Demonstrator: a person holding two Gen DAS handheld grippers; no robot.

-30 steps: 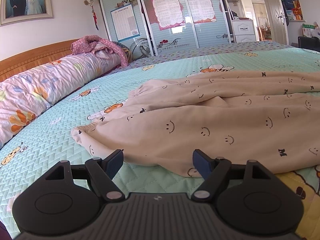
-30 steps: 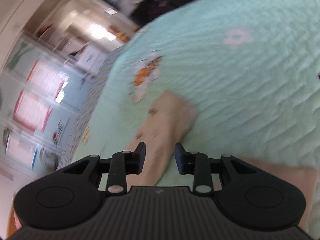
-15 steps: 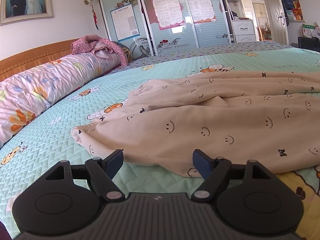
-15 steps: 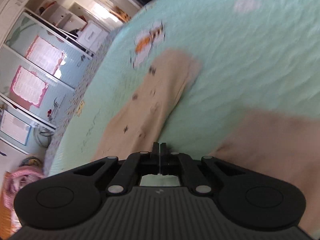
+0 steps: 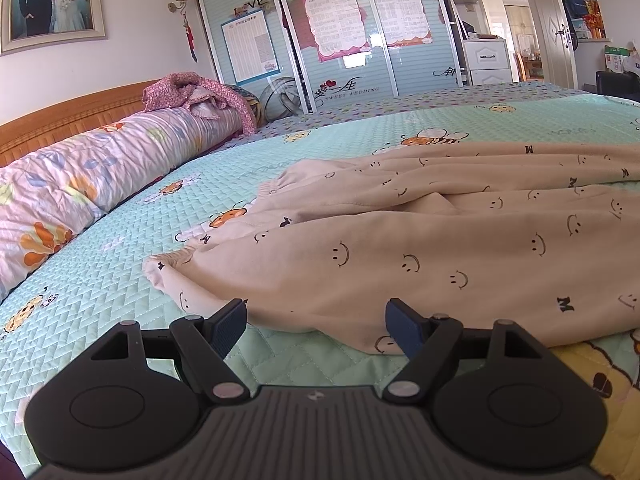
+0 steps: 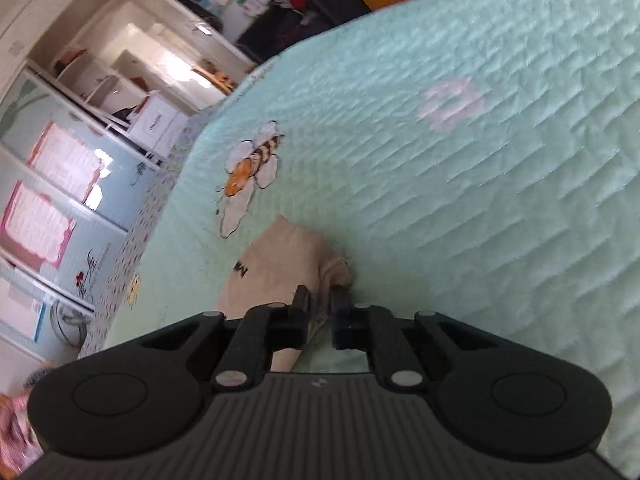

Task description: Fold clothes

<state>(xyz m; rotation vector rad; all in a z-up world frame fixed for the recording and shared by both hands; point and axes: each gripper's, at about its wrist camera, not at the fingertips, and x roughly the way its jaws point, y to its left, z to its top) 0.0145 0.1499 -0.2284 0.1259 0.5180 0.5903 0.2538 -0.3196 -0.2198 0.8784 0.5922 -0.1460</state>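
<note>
A beige garment (image 5: 400, 248) printed with smiley faces lies spread and rumpled on the mint bedspread (image 5: 100, 280). My left gripper (image 5: 316, 312) hovers open just before the garment's near hem, with nothing between its fingers. In the right wrist view, the garment's cuff end (image 6: 280, 256) lies on the bedspread (image 6: 480, 200) beside a bee print. My right gripper (image 6: 320, 300) stands at that cuff. Its jaws are opening from a narrow gap, with the cuff's fabric between them and bunched against the right pad.
A rolled floral quilt (image 5: 80, 184) runs along the wooden headboard (image 5: 60, 120) on the left. A pink heap of clothes (image 5: 192, 88) sits at its far end. Sliding wardrobe doors (image 5: 340, 40) stand behind the bed.
The left gripper and the garment before it have not moved. The right gripper shut fully half a second ago, then moved to the cuff's end and now shows a small gap filled with fabric.
</note>
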